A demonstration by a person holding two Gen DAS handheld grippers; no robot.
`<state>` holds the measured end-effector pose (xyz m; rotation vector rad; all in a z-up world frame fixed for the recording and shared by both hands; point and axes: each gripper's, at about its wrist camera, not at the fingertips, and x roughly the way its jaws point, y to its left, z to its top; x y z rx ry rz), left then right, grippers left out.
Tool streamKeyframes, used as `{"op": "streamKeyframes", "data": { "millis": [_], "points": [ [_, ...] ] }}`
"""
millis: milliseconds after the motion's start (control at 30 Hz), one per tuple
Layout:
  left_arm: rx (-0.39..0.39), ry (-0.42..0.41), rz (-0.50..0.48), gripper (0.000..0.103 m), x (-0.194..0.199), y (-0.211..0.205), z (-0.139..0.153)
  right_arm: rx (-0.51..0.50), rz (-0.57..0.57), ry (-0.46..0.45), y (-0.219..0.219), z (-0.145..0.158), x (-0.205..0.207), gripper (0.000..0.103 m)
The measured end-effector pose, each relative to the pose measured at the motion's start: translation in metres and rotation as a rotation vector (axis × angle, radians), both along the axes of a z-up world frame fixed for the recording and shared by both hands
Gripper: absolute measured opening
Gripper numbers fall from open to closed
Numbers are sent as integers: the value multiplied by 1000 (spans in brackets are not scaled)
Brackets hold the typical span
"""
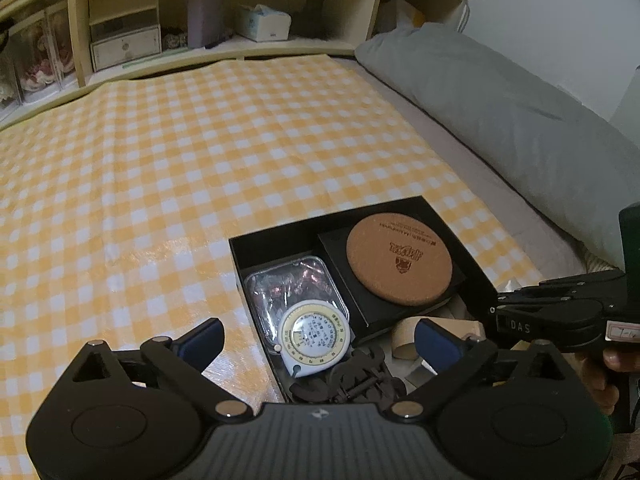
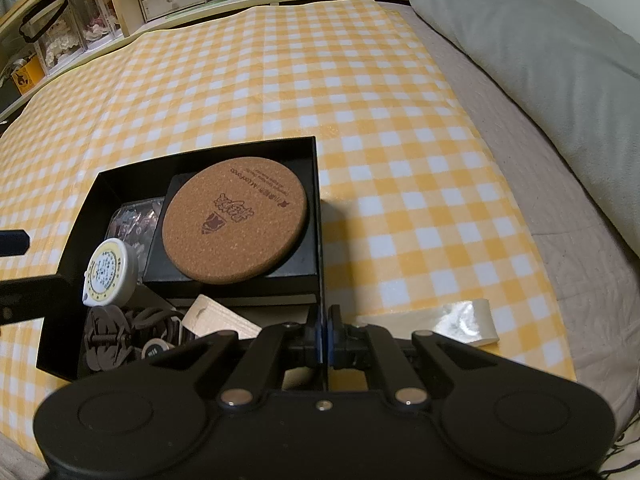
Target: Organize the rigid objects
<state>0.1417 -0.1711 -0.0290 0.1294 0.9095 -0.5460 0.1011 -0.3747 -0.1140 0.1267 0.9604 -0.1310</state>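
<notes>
A black open box (image 1: pixel 448 216) (image 2: pixel 200 150) sits on the yellow checked cloth. In it lie a round cork coaster (image 1: pixel 399 258) (image 2: pixel 235 226) on a smaller black box, a white round tape measure (image 1: pixel 314 334) (image 2: pixel 110 272), a clear plastic case (image 1: pixel 288 288), a dark wooden clamp piece (image 1: pixel 356 380) (image 2: pixel 112 340) and a beige cardboard piece (image 2: pixel 216 316). My left gripper (image 1: pixel 320 338) is open above the box's near end. My right gripper (image 2: pixel 325 336) is shut on the box's right wall and shows at the right of the left wrist view (image 1: pixel 560 312).
A grey pillow (image 1: pixel 500 96) (image 2: pixel 540 40) lies along the right. Wooden shelves (image 1: pixel 168 20) with drawers, a tissue box (image 1: pixel 264 22) and jars stand at the back. A clear wrapped packet (image 2: pixel 468 322) lies on the cloth right of the box.
</notes>
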Motion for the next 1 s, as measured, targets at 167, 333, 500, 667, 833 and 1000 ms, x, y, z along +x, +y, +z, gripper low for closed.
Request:
{"op": "streamKeyframes", "data": {
  "millis": [167,333,500,667,833,1000],
  "points": [
    [-12,-30,21,101,-8,8,10,-8,-6,-59,0,19,-12,6],
    [-20,-81,46,102,-22,17,22,-16,-20,-153,4,44,-38,33],
    [-47,-104,65,103,-34,27,31,-39,-42,-250,13,68,-71,60],
    [-68,-145,96,103,-53,37,38,-88,-81,-281,25,74,-102,76],
    [-111,-180,124,103,-75,52,44,-98,-112,-335,34,80,-132,85],
    [-139,-220,141,103,-94,66,46,-108,-132,-393,42,83,-155,97]
  ]
}}
